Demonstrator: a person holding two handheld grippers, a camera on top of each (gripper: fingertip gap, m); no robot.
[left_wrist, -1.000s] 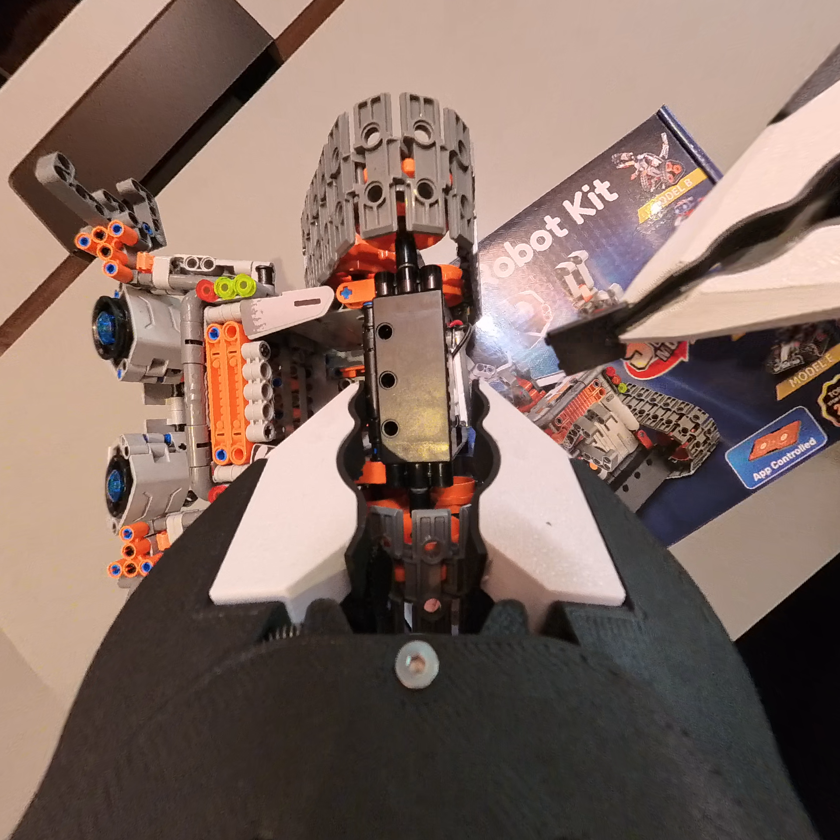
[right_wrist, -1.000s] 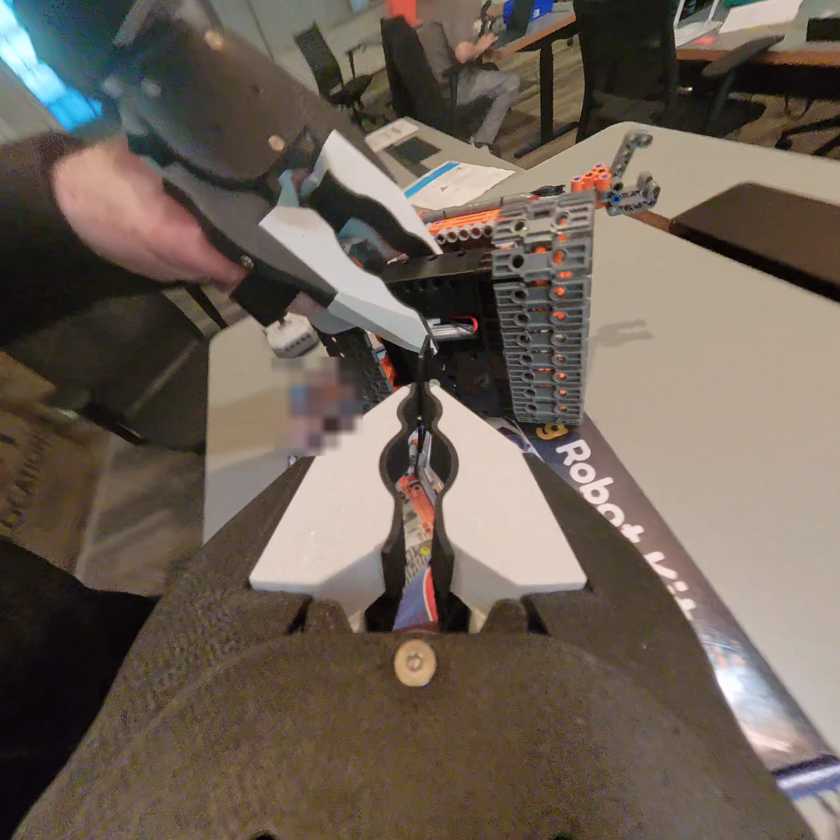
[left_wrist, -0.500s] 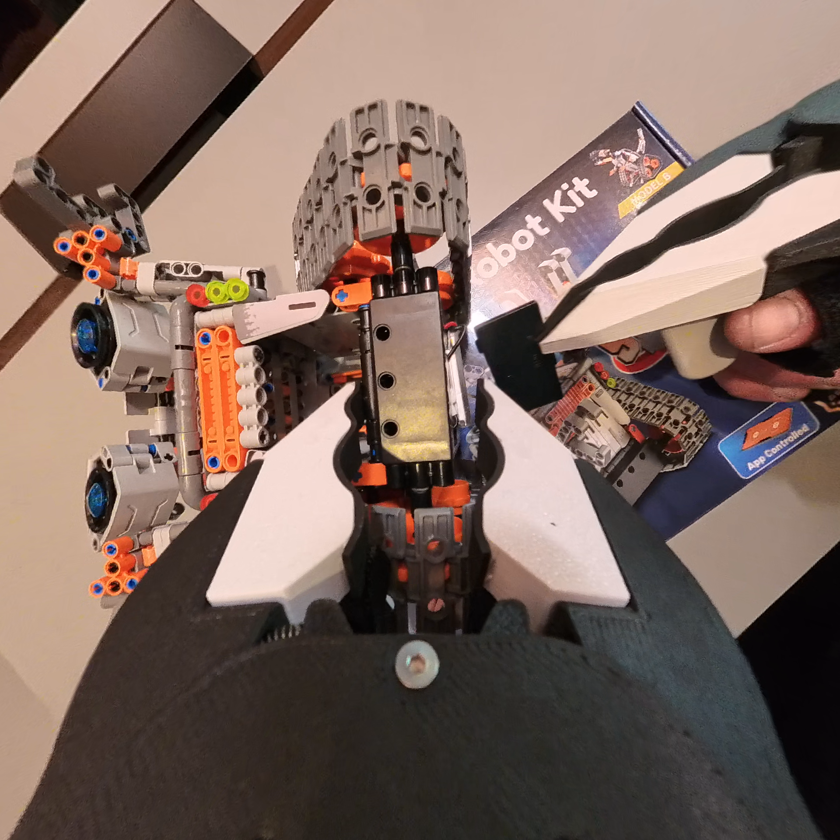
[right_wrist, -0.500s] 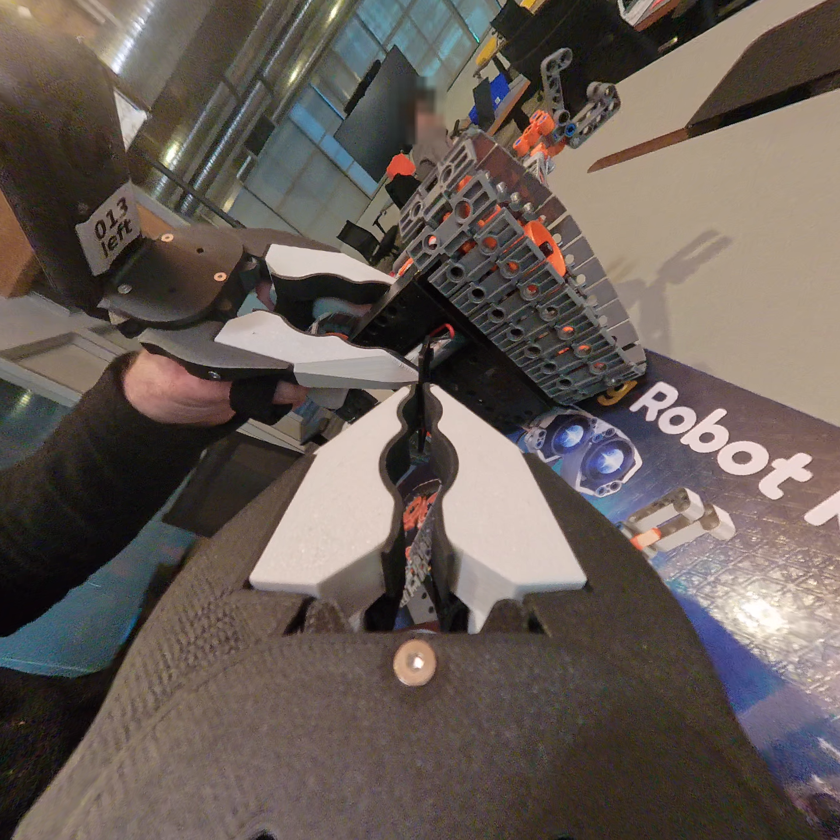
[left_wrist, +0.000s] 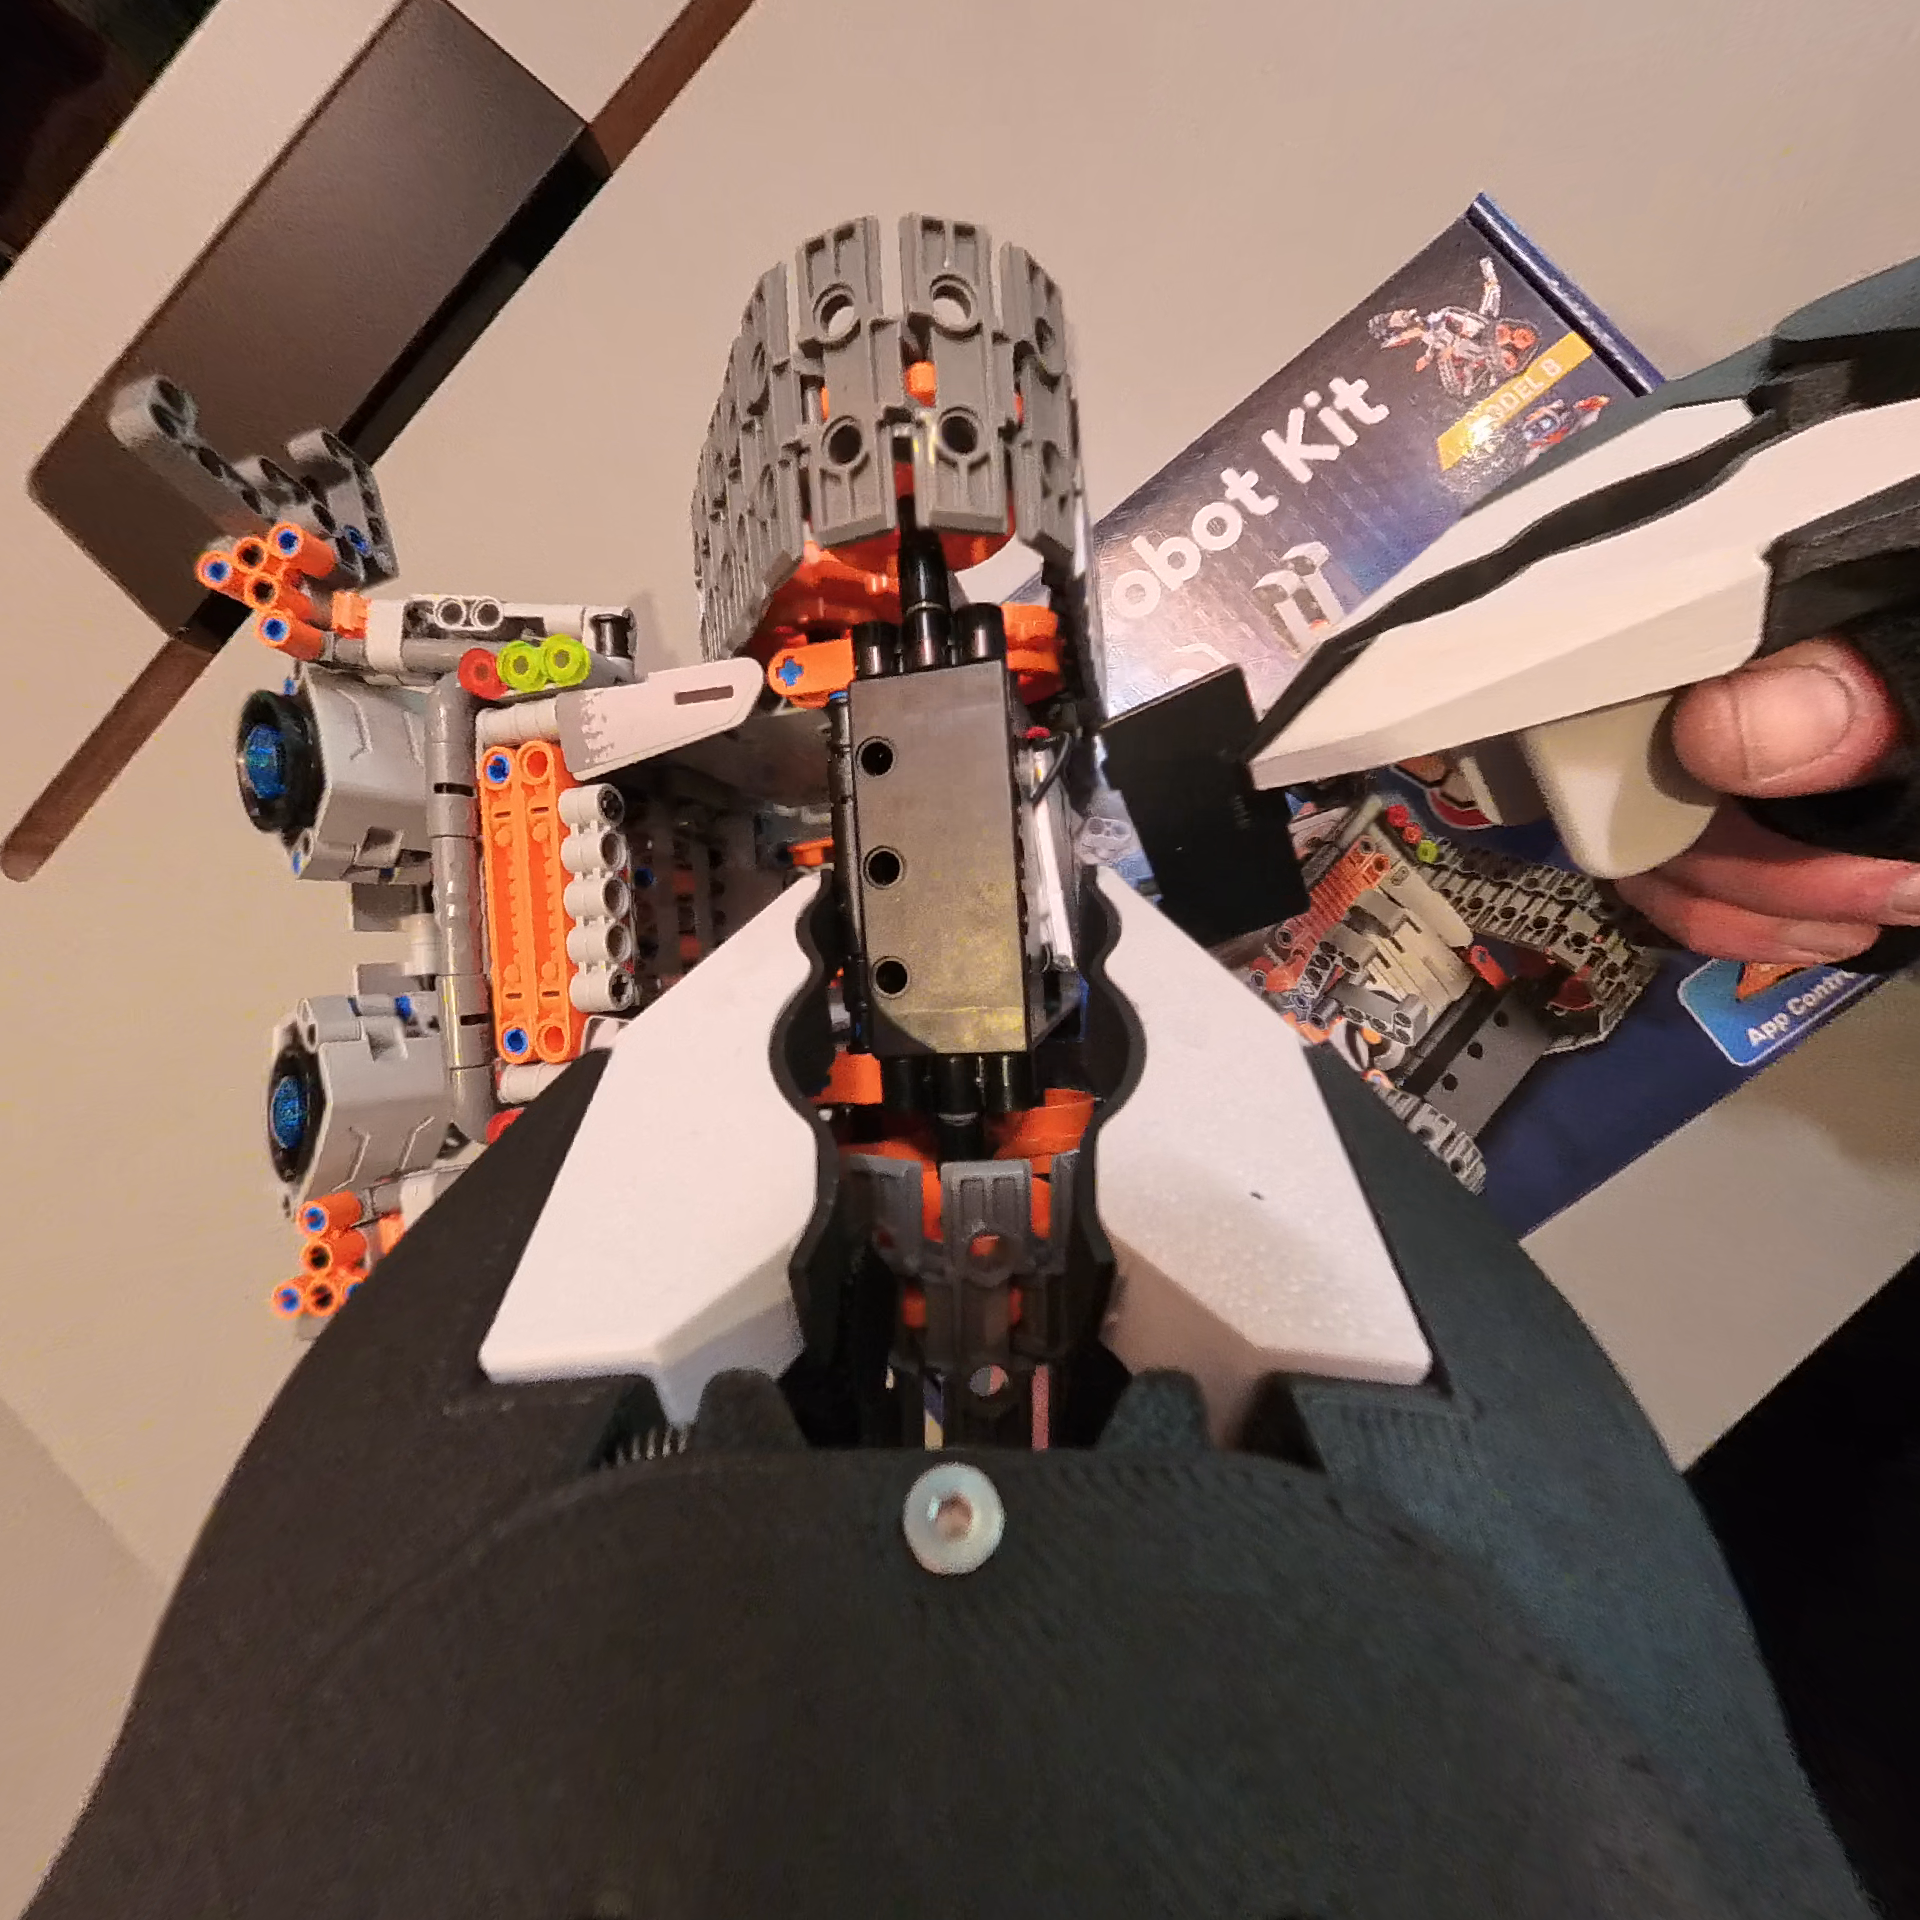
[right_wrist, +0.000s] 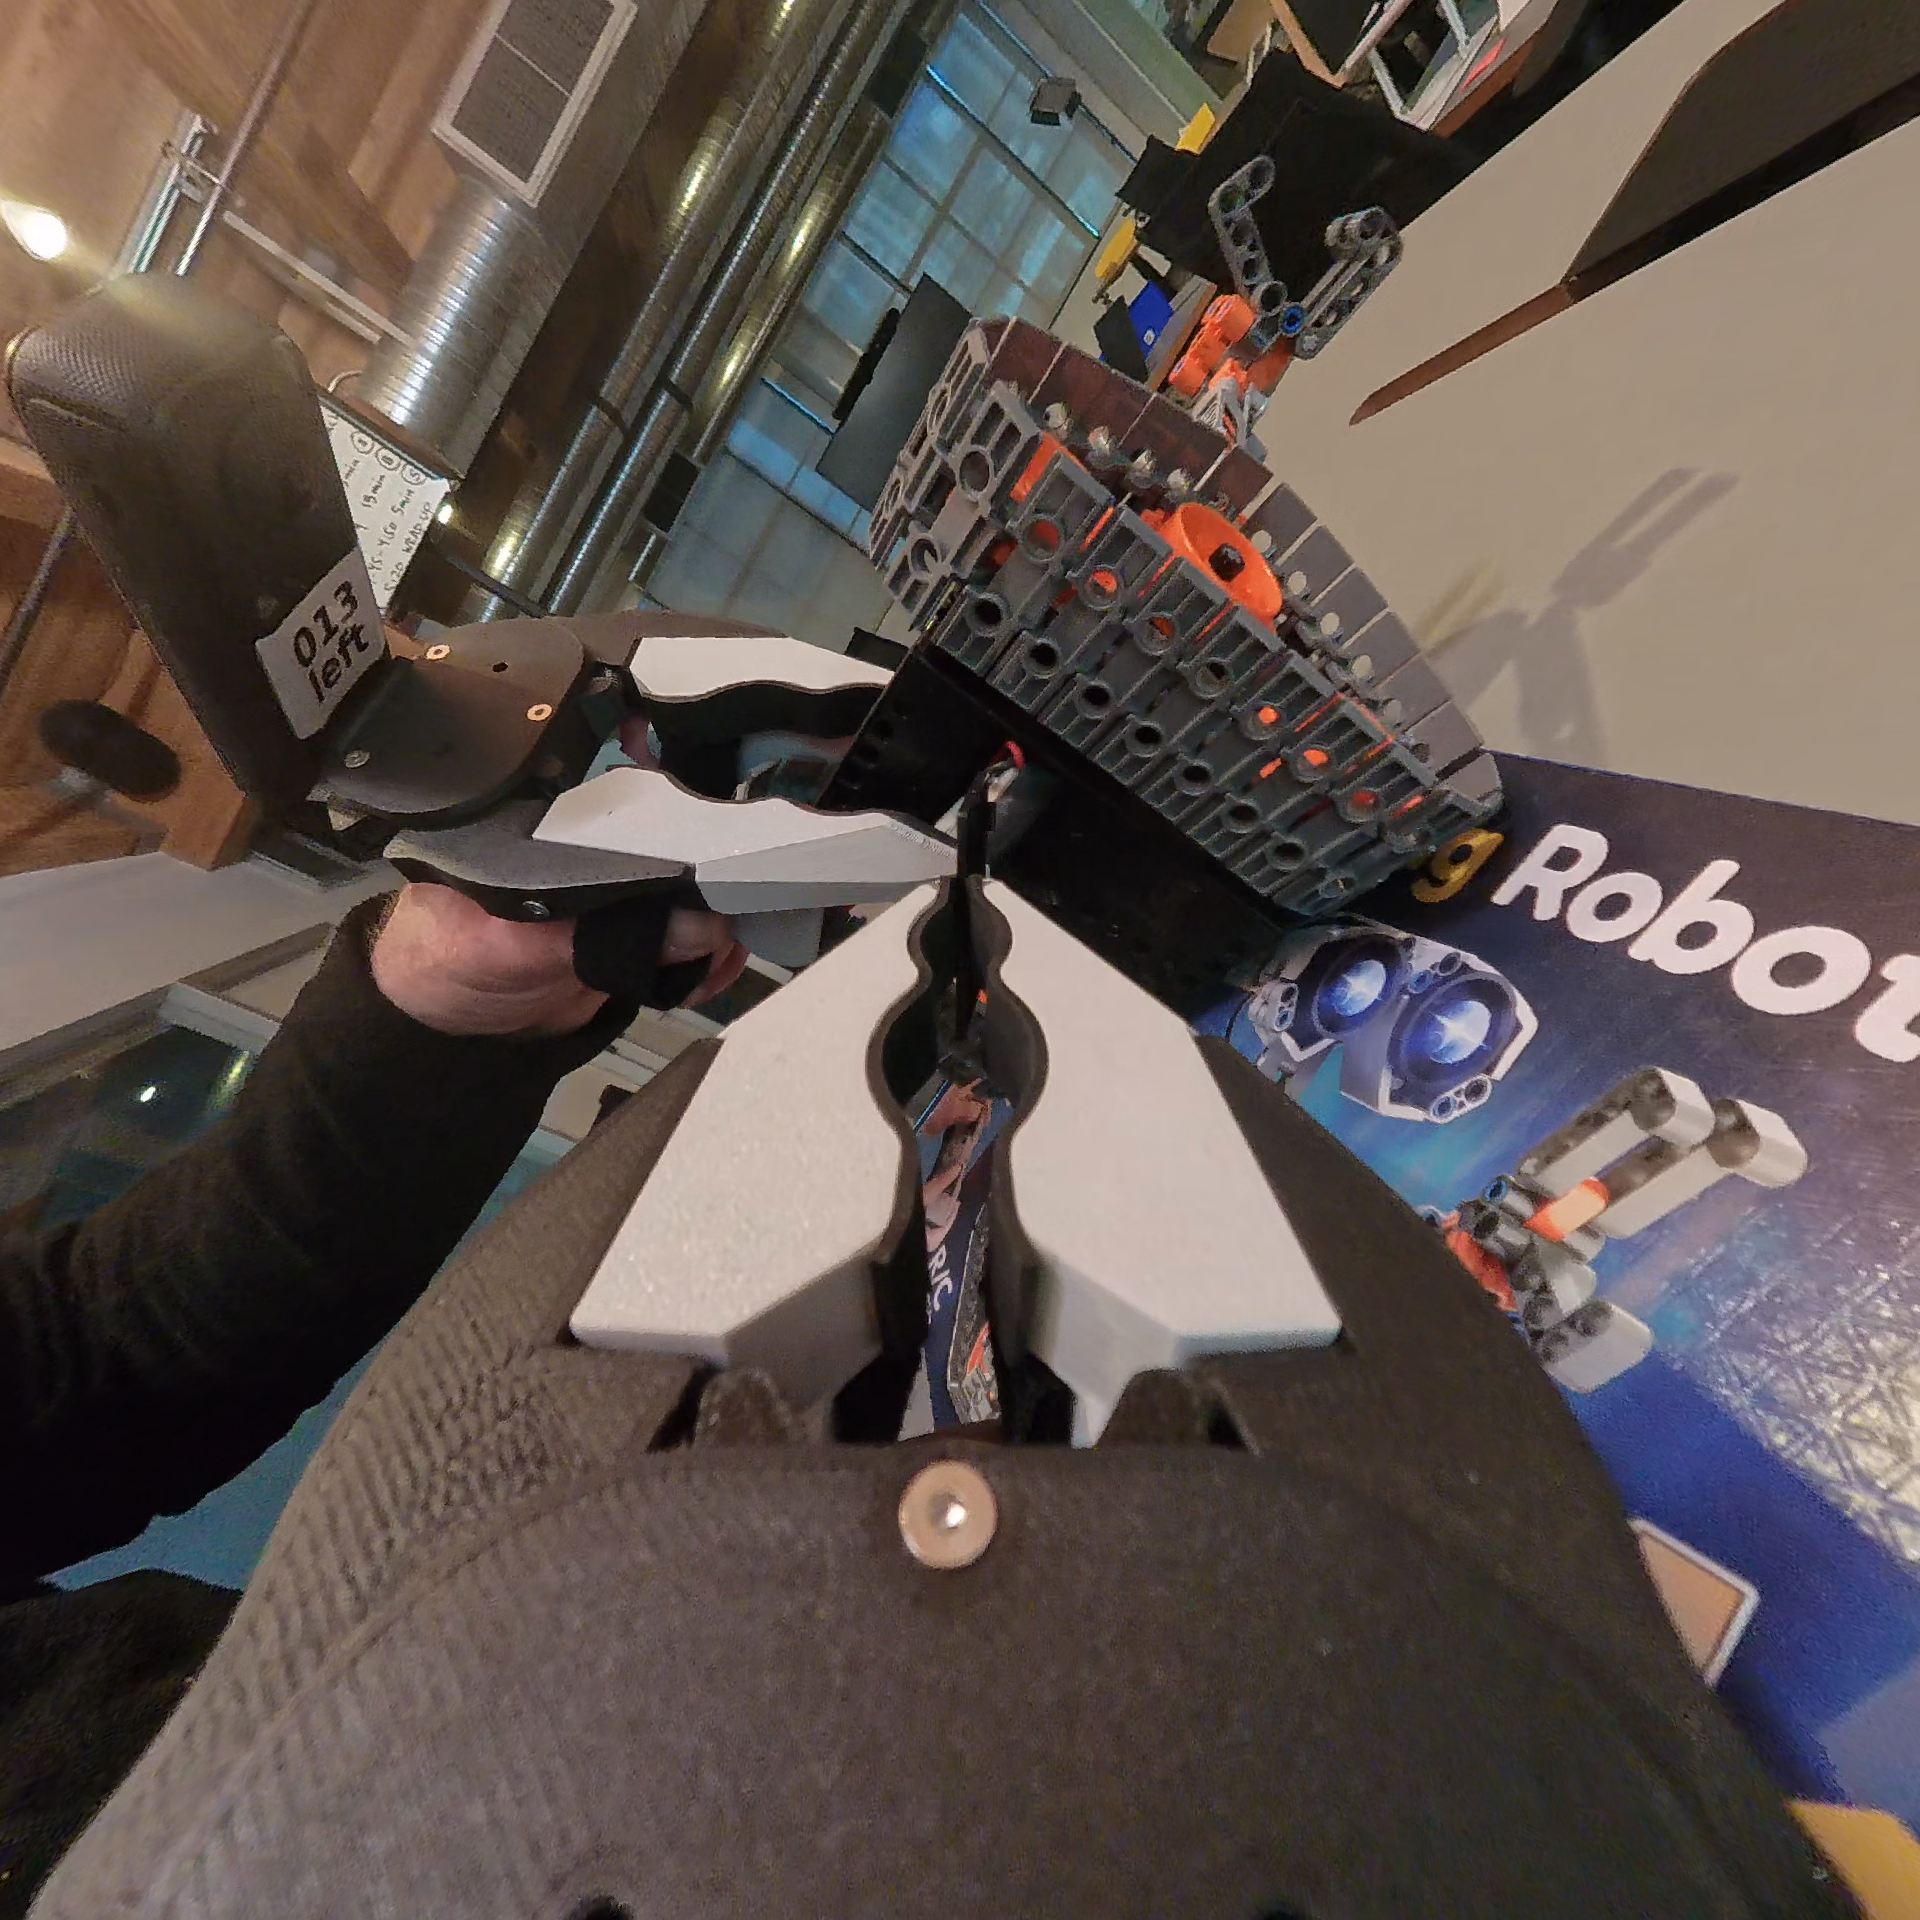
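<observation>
Brick robot (left_wrist: 914, 790) gripped, beige table (left_wrist: 1247, 156) (office behind)

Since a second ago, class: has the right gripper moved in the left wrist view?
Yes: the right gripper has slid left across the blue box, toward the brick robot.

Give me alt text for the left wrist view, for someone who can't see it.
The left hand-held gripper clamps the black block of an orange-and-grey brick-built tracked robot model. At right, the right hand-held gripper pinches a small black plate above a dark-blue printed box.
</observation>
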